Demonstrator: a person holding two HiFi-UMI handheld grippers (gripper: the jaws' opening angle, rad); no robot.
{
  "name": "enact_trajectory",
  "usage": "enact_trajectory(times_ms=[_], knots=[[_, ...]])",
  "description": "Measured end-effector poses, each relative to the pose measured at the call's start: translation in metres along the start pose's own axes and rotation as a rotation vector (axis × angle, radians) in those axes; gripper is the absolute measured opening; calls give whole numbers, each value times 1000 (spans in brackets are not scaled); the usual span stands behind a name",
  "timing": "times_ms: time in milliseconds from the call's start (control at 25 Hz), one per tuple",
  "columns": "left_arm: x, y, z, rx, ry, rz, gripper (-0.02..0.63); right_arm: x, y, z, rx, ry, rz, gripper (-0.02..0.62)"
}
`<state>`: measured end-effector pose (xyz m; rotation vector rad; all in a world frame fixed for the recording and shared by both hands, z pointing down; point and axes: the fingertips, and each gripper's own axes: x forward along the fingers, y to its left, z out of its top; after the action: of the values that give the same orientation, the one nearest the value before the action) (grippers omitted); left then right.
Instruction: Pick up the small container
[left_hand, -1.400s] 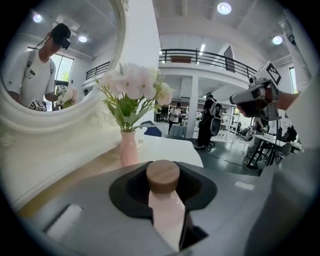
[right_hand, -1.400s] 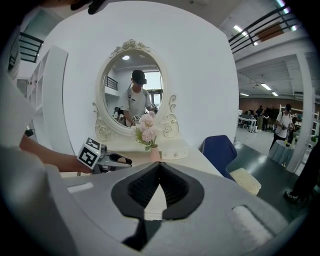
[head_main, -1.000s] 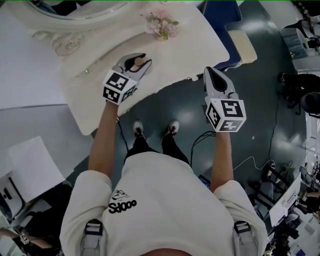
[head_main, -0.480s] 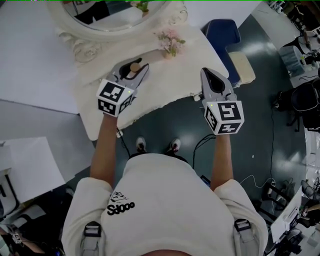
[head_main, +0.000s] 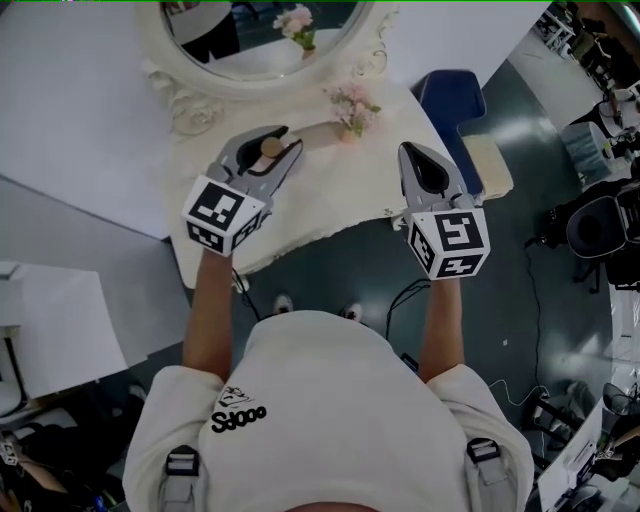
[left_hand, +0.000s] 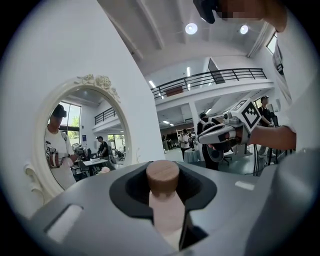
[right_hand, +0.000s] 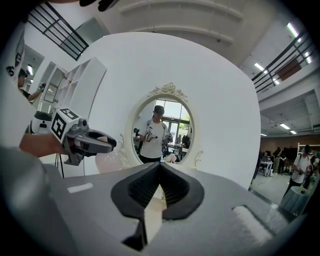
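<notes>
The small container (left_hand: 163, 197), a pale bottle with a brown wooden cap, is pinched between the fingers of the left gripper (head_main: 266, 138). Over the last second it has been lifted higher. It is now held in the air above the white tabletop (head_main: 320, 195), in front of the round mirror (head_main: 190, 80). The grip was not changed on the way up. The right gripper (head_main: 413, 150) has been raised too, but its fingers are pressed together and nothing is held in them. The pick-up looks done, and the container only has to be kept steady.
</notes>
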<state>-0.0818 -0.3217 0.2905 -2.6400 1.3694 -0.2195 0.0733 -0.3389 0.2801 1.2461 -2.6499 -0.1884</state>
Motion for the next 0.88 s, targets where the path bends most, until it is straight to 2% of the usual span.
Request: enact_trajectory(times_ms=[280, 520, 880], knots=[[-8, -9, 23, -31, -6, -22, 128, -3, 7, 14, -8, -22, 10, 2], [-8, -8, 33, 11, -16, -3, 128, -3, 7, 15, -16, -5, 1, 2], [-8, -7, 31, 23, -17, 2, 128, -2, 7, 15, -17, -4, 0, 2]])
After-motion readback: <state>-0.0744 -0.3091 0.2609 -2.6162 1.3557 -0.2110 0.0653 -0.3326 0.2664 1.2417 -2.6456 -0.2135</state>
